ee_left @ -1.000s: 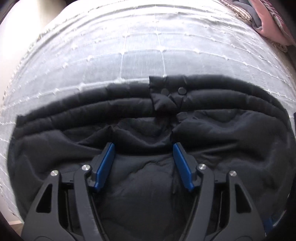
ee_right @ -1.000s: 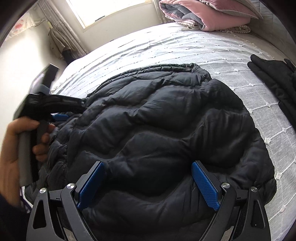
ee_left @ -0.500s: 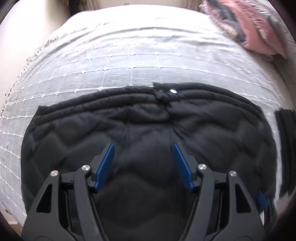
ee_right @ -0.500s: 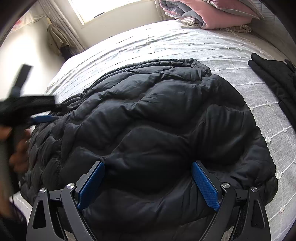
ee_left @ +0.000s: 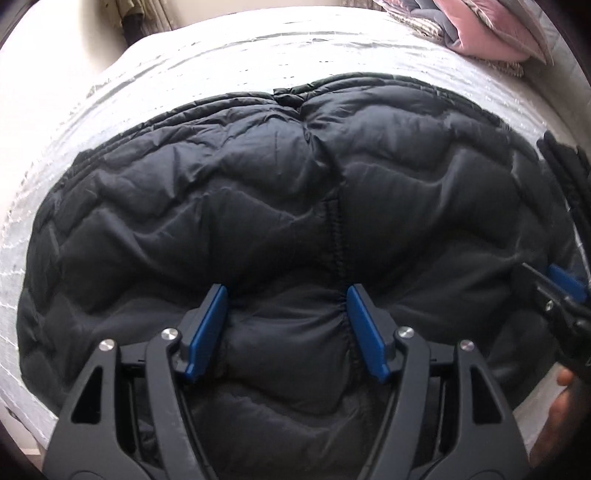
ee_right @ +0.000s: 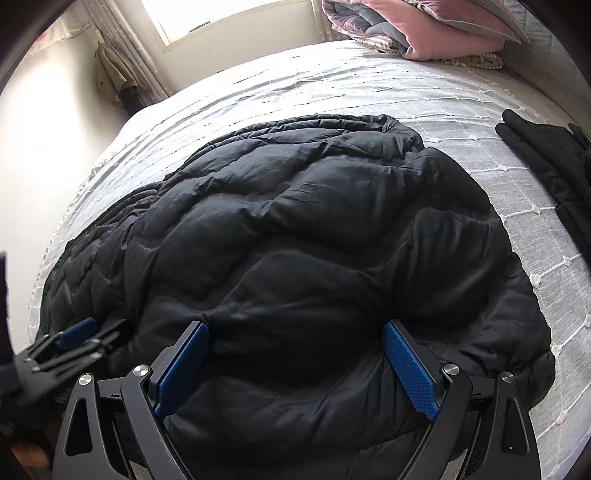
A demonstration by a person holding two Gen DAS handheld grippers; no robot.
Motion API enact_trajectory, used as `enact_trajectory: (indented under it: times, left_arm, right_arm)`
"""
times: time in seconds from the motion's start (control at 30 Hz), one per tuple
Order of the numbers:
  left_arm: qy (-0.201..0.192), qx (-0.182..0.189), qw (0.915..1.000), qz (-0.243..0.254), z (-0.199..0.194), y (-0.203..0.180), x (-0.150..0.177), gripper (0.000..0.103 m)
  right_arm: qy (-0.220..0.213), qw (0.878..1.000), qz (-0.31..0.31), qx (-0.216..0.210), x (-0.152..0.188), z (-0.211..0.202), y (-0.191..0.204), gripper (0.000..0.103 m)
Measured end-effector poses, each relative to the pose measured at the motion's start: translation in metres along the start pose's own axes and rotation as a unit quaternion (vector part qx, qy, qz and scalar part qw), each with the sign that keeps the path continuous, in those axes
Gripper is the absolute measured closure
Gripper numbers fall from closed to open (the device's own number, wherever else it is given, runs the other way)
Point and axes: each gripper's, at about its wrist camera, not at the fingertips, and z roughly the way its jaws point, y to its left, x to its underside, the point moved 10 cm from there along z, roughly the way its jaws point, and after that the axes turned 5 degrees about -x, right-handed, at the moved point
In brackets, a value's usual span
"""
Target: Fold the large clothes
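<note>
Across the bed (ee_right: pixel 369 85) sprawls the black puffer jacket (ee_right: pixel 295 240), lying flat on the white bedspread and filling most of both views. Its near hem is cut off behind the gripper bodies, and sleeves can't be made out in all that quilting. A stitched seam (ee_left: pixel 334 236) runs down toward the left gripper (ee_left: pixel 286 328), jaws apart, blue pads hovering just over the padding with nothing pinched. Right gripper (ee_right: pixel 295 365) — wide open too, over the jacket's near edge. At the right fringe another dark garment (ee_right: pixel 546 162) is cropped by the frame. Far back, a folded pink-and-grey blanket (ee_right: pixel 417 29) sits half out of view.
</note>
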Motion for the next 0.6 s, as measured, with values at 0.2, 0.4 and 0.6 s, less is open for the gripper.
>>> enact_trajectory:
  times: [0.2,0.4,0.6]
  left_arm:
    - [0.004,0.018,0.9997,-0.018,-0.005,0.007,-0.003,0.035]
    - [-0.029,0.008,0.9994,-0.017,-0.018,0.020,-0.036,0.035]
    - [-0.026,-0.003,0.9995,-0.015,0.000,0.022,-0.073,0.035]
  right_arm:
    - [0.001,1.000,0.000,0.002,0.000,0.001,0.001,0.008]
    - [0.001,1.000,0.002,-0.001,-0.001,0.001,-0.002,0.007]
    - [0.000,1.000,0.001,0.002,-0.001,0.001,-0.001,0.007]
